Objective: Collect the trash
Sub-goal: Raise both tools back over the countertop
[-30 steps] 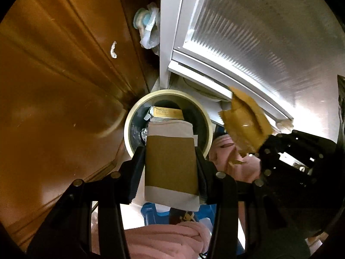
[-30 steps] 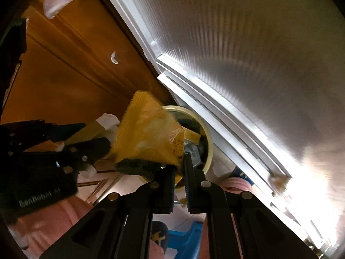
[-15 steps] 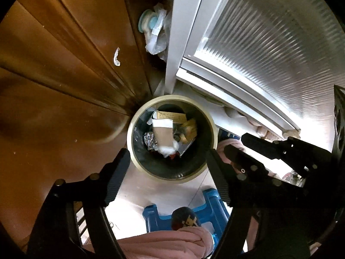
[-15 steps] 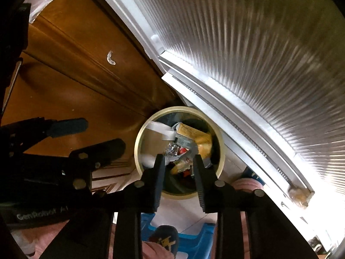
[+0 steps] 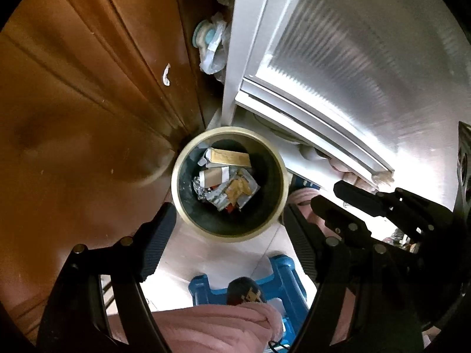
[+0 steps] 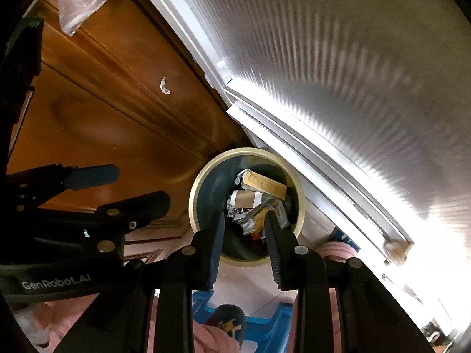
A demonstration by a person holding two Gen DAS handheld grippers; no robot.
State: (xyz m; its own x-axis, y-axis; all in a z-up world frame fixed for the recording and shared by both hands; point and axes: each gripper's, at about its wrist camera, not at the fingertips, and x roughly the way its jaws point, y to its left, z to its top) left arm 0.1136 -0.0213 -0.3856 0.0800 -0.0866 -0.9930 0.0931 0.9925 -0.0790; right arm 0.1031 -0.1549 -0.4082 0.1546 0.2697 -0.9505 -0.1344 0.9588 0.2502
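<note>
Left gripper point(image 5: 226, 235): jaws wide, empty.
Right gripper point(image 6: 244, 229): jaws narrowly parted, empty.
Bin point(image 5: 188, 158): trash point(image 5: 226, 182) jumbled; bottom hidden.

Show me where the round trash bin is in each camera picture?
Left wrist view: the trash bin sits in the middle, framed by the open fingers.
Right wrist view: the bin is lower middle, partly behind the fingers.
Shared landmark: the white chip on the brown wood.

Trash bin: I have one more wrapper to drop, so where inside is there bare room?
The bin shows bare dark wall along its near and right side. Crowded: the far middle, where the tan box, brown-and-white packet and foil wrappers pile together.
</note>
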